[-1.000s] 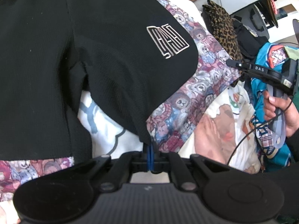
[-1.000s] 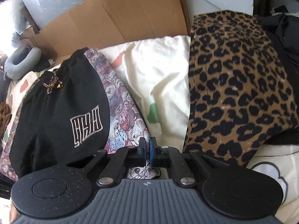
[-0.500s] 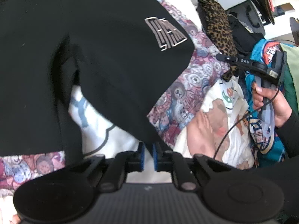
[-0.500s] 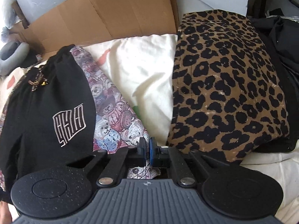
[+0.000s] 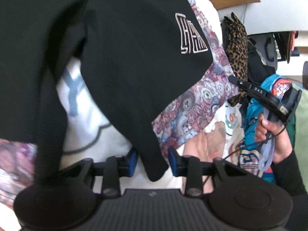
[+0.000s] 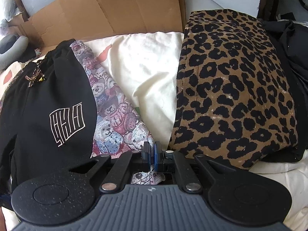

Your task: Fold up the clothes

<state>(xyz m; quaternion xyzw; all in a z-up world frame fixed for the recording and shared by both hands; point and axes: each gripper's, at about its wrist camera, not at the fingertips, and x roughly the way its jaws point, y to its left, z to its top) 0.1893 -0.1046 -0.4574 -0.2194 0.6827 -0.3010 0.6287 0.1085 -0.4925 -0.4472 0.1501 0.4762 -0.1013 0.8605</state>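
Since a second ago the left gripper [image 5: 152, 160] has let go: its blue fingers [image 5: 132, 160], then pinched on the hem corner of the black shorts [image 5: 125, 61], now stand wide apart, with that corner lying loose between them and touching neither pad as far as can be seen. In the left wrist view the shorts fill the upper left and centre of the frame, their white outlined logo [image 5: 192, 34] at upper centre. They lie on a teddy-bear print cloth [image 5: 192, 104] spread over the bed [image 5: 86, 127], whose white cover shows at lower left. At right of the frame a hand [image 5: 273, 132] holds the right gripper [image 5: 233, 79], its tips at the edge of the print cloth beside a leopard-print piece [image 5: 238, 52].

In the right wrist view the right gripper [image 6: 151, 152] has its fingers [image 6: 157, 152] nearly together, and a bit of the print cloth [image 6: 115, 111] appears caught between them. The shorts [image 6: 48, 105] lie at left of the frame, waistband cord [image 6: 34, 77] at upper left. A white pillow [image 6: 148, 73] sits in the centre, the leopard-print piece [image 6: 231, 88] at right, cardboard [image 6: 105, 9] across the top.

By my reading, folding has barely begun: the shorts look spread flat, legs apart, with no fold across them yet. Folding one leg over the other and doubling the length both remain.
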